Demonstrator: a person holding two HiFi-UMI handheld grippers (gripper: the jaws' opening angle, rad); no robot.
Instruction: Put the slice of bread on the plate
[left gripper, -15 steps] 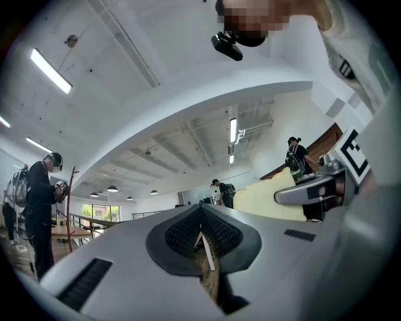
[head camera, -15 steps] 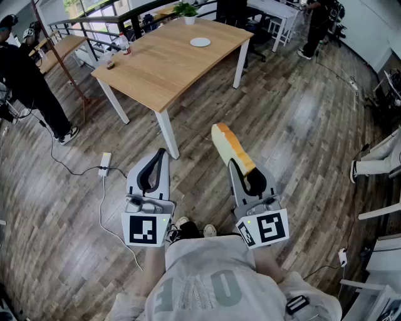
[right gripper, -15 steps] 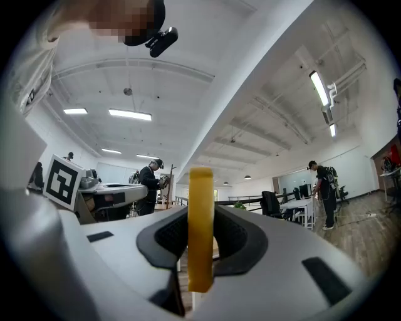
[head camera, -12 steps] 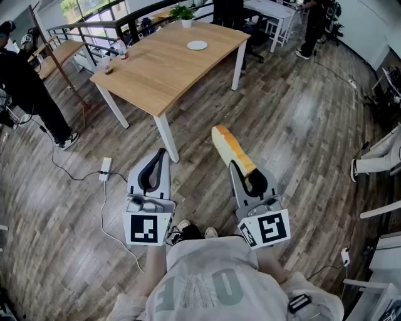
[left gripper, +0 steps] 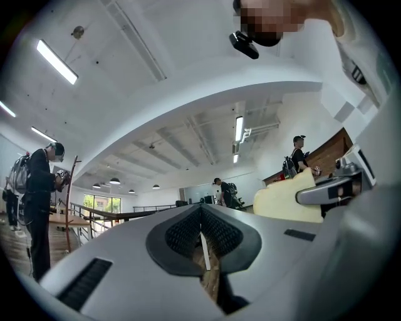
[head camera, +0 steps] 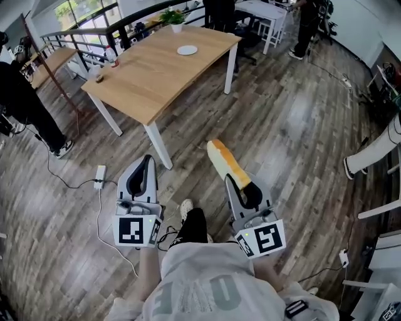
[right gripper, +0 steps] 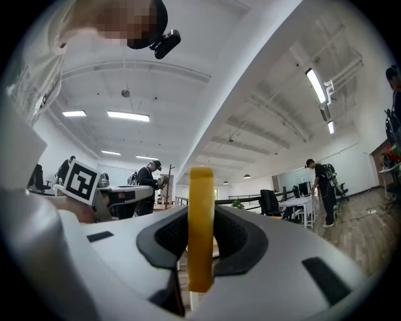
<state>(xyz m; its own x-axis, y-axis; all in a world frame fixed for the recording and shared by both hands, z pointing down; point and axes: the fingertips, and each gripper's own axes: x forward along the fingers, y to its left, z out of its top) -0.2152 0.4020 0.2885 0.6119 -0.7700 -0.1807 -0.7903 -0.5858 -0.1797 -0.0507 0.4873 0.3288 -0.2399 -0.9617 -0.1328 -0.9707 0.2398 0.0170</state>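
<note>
My right gripper (head camera: 245, 187) is shut on a slice of bread (head camera: 225, 162), which sticks out forward over the wooden floor. In the right gripper view the bread (right gripper: 200, 226) stands edge-on, its yellow crust pinched between the two dark pads (right gripper: 232, 238). My left gripper (head camera: 141, 175) is held beside it at the left, shut with nothing in it; in the left gripper view its pads (left gripper: 182, 233) meet. A small white plate (head camera: 187, 50) lies on the far end of a wooden table (head camera: 150, 75), well ahead of both grippers.
The table's white leg (head camera: 156, 145) stands just ahead of my left gripper. A power strip (head camera: 99, 176) and cable lie on the floor at the left. A cup (head camera: 96, 73) and potted plant (head camera: 174, 17) sit on the table. People stand at the far left and at the back.
The table and plate have shifted left and nearer in the head view as I step forward. Both grippers keep their pose, the bread still gripped in the right one.
</note>
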